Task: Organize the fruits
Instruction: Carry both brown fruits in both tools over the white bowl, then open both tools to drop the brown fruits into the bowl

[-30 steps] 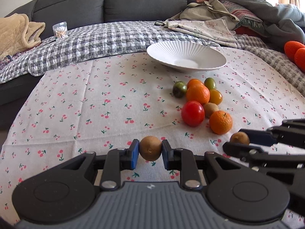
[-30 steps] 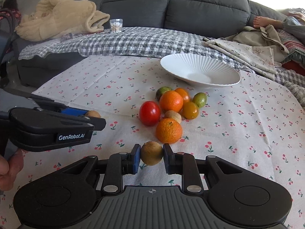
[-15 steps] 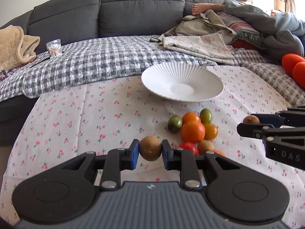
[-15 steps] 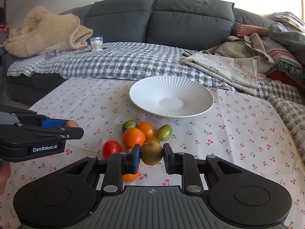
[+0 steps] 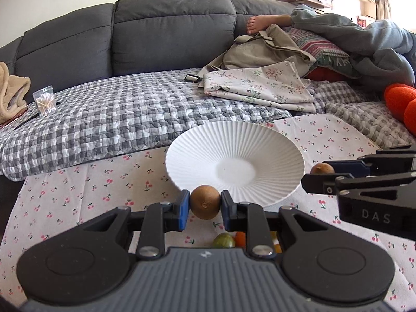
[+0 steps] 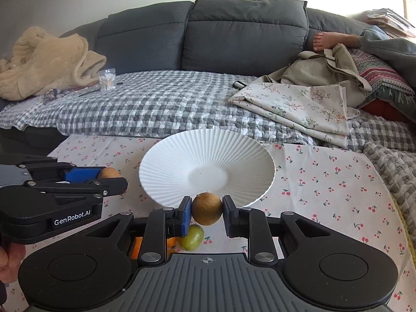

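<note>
My left gripper (image 5: 205,205) is shut on a brown kiwi (image 5: 205,201), held at the near rim of the white ribbed plate (image 5: 273,153). My right gripper (image 6: 206,209) is shut on another brown kiwi (image 6: 207,208), also at the plate's (image 6: 234,150) near rim. Each gripper shows in the other's view, the right one (image 5: 318,173) to the right of the plate and the left one (image 6: 111,175) to its left. The remaining fruit pile is mostly hidden under the grippers: a green fruit (image 5: 223,240), an orange one (image 5: 240,238), a green fruit (image 6: 192,237).
The plate stands on a cherry-print cloth (image 5: 78,195) over a table. Behind it lie a checked quilt (image 5: 124,109), a folded floral cloth (image 5: 260,85), a grey sofa (image 5: 156,39) with a person's foot (image 5: 256,23), and a clear box of sticks (image 5: 44,102).
Both grippers, each holding its kiwi, have moved forward over the fruit pile to the plate's near rim. The fruit pile has dropped out of sight below the grippers.
</note>
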Tool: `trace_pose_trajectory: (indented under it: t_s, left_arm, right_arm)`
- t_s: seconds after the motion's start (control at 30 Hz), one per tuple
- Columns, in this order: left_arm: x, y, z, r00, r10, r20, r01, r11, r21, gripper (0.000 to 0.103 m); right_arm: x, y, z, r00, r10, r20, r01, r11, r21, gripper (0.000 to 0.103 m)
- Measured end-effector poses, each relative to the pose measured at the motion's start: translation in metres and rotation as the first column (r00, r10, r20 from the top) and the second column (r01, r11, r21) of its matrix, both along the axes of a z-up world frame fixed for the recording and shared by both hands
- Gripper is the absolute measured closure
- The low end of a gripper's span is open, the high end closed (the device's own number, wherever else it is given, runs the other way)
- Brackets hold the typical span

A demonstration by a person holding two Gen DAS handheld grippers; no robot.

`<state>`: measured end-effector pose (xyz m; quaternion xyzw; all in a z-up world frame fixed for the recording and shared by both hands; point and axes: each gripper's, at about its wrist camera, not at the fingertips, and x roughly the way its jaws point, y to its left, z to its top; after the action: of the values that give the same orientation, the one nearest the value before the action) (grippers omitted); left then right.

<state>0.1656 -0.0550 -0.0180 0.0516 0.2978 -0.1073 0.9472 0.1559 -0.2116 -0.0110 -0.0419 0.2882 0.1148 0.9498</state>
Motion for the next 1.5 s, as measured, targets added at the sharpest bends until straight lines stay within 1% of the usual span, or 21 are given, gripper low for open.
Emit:
trace_pose_trajectory:
  t_s: [0.13,0.23,0.3,0.5,0.63,0.77,0.8,0.87,0.9,1.07,1.17,1.2,1.23,1.3,1.4,1.47,1.5]
  left_arm:
    - [0.02,-0.008,-0.005,1.0,-0.012,-0.002,0.012,1.0,-0.011,0.08]
    - [0.03,-0.016,-0.011,1.0,-0.026,-0.001,0.026,0.999,0.021,0.08]
    - [0.036,-0.019,-0.016,1.0,-0.028,-0.008,0.028,0.999,0.027,0.08]
    - [0.048,-0.018,-0.027,0.999,-0.03,-0.024,0.031,0.999,0.03,0.08]
    - [0.049,-0.02,-0.035,0.999,-0.03,-0.033,0.031,0.998,0.046,0.08]
    - [0.051,-0.017,-0.034,0.999,-0.016,-0.036,0.016,1.0,0.023,0.079]
    - [0.051,-0.015,-0.034,0.999,-0.013,-0.039,0.013,1.0,0.011,0.079]
    - [0.051,-0.013,-0.032,0.999,-0.009,-0.039,0.009,1.0,0.0,0.076]
    - [0.051,-0.012,-0.03,0.999,-0.004,-0.037,0.004,1.0,0.001,0.073]
    - [0.046,-0.001,-0.023,0.999,0.014,-0.041,-0.016,0.999,-0.036,0.072]
    - [0.041,0.006,-0.018,0.999,0.029,-0.042,-0.03,0.999,-0.045,0.069]
    - [0.039,0.008,-0.017,0.999,0.034,-0.042,-0.036,0.998,-0.046,0.066]
    - [0.037,0.01,-0.015,0.998,0.04,-0.042,-0.042,0.998,-0.048,0.059]
    - [0.031,0.014,-0.011,0.998,0.05,-0.037,-0.051,0.997,-0.049,0.051]
    - [0.02,0.019,-0.005,0.998,0.056,-0.034,-0.058,0.997,-0.045,0.044]
    - [0.012,0.023,0.0,0.997,0.059,-0.038,-0.062,0.996,-0.059,0.036]
    - [0.009,0.025,0.002,0.997,0.062,-0.04,-0.064,0.996,-0.064,0.03]
  right_arm:
    - [0.02,0.0,-0.006,1.0,0.0,-0.006,0.0,1.0,-0.004,0.08]
    - [0.033,0.001,-0.012,1.0,0.001,-0.019,-0.001,1.0,-0.012,0.08]
    - [0.039,0.002,-0.017,1.0,0.001,-0.028,-0.001,1.0,-0.016,0.08]
    - [0.048,0.006,-0.024,0.999,0.021,-0.032,-0.022,0.999,-0.028,0.08]
    - [0.052,0.009,-0.029,0.999,0.03,-0.041,-0.031,0.999,-0.032,0.08]
    - [0.053,0.009,-0.031,0.999,0.026,-0.046,-0.027,0.999,-0.019,0.079]
    - [0.052,0.008,-0.03,0.999,0.026,-0.047,-0.026,1.0,-0.014,0.077]
    - [0.051,0.007,-0.027,0.999,0.022,-0.044,-0.022,1.0,-0.005,0.076]
    - [0.051,0.006,-0.024,0.999,0.018,-0.04,-0.018,1.0,-0.001,0.076]
    - [0.046,-0.004,-0.014,0.999,-0.013,-0.029,0.013,1.0,0.024,0.076]
    - [0.041,-0.009,-0.008,0.999,-0.018,-0.032,0.019,0.999,0.031,0.075]
    - [0.038,-0.01,-0.005,0.999,-0.017,-0.028,0.018,0.999,0.034,0.071]
    - [0.034,-0.011,-0.002,1.0,-0.018,-0.022,0.019,0.999,0.041,0.066]
    - [0.028,-0.013,0.005,1.0,-0.014,-0.017,0.015,0.998,0.059,0.062]
    - [0.017,-0.016,0.015,1.0,-0.016,-0.01,0.017,0.996,0.082,0.05]
    - [0.009,-0.016,0.02,1.0,-0.008,-0.011,0.009,0.996,0.088,0.043]
    - [0.004,-0.016,0.022,1.0,-0.006,-0.01,0.007,0.996,0.092,0.037]
